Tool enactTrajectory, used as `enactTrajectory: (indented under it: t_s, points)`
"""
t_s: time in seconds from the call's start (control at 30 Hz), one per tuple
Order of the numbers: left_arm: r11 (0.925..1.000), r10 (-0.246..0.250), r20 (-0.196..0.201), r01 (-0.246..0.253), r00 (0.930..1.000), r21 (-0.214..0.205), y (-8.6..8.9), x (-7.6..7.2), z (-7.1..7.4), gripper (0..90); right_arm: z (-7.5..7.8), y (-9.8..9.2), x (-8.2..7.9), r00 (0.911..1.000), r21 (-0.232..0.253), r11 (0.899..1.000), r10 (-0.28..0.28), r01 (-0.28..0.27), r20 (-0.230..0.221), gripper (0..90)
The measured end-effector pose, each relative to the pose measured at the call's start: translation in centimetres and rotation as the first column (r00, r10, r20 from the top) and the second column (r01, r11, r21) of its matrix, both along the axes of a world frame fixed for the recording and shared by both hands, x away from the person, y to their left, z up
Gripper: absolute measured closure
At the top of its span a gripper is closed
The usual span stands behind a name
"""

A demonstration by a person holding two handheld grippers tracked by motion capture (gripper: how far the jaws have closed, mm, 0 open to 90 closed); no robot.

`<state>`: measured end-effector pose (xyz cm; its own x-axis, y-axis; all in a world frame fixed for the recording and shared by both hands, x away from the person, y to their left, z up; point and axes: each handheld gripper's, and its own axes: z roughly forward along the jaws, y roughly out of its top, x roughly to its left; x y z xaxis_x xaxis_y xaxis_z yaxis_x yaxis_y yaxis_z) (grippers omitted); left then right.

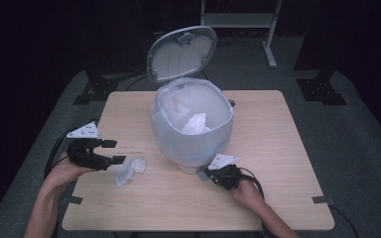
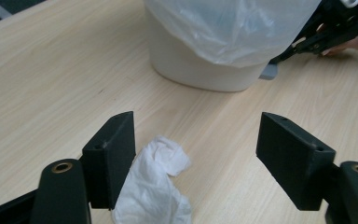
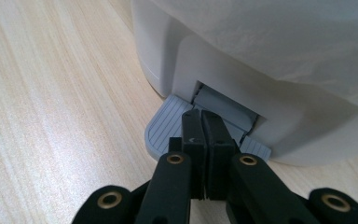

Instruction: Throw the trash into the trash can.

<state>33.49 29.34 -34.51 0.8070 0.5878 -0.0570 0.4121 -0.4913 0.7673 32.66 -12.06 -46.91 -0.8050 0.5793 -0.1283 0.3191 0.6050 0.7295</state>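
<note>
- Left gripper: black two-jaw linkage frame; grey three-cornered plate with small dark holes at 12 o'clock on the body.
- Left pads: matte black rectangular blocks with bevelled edges and small screw holes; brass-coloured bushings at the arm pivots.
- Left cable: black, trailing from the body toward 7 o'clock.
- Right gripper: black frame; grey three-cornered plate at 12 o'clock.
- Right pads: narrow black blocks; four brass-ringed pivots on the black link arms.
- Right cable: black, looping at 3 o'clock.
- Forearms: bare, no sleeves visible.
</note>
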Motion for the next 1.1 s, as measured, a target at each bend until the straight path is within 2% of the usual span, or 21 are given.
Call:
enactTrajectory:
  t_s: [0.67,0.83,1.0,1.1]
  points:
    - [0.9994,0.028,-0.023,-0.028,0.9993,0.020,0.6,0.3,-4.0,26.8,0.0,0.0,0.0,1.0000,0.000,1.000,-0.003,0.003,0.002,88.4]
    - [0.9997,0.025,-0.034,-0.025,0.9991,0.008,0.7,0.3,-4.8,27.1,0.0,0.0,0.0,1.0000,-0.001,1.000,-0.002,0.002,0.003,88.4]
    - [0.9994,0.029,-0.037,-0.028,0.9989,0.020,0.6,0.3,-5.5,27.4,0.0,0.0,0.0,1.0000,-0.001,1.000,-0.001,0.001,0.003,88.4]
    - [0.9992,0.025,-0.023,-0.024,0.9994,0.032,0.5,0.3,-5.9,27.4,0.0,0.0,0.0,1.0000,0.000,1.000,-0.002,0.002,0.003,88.4]
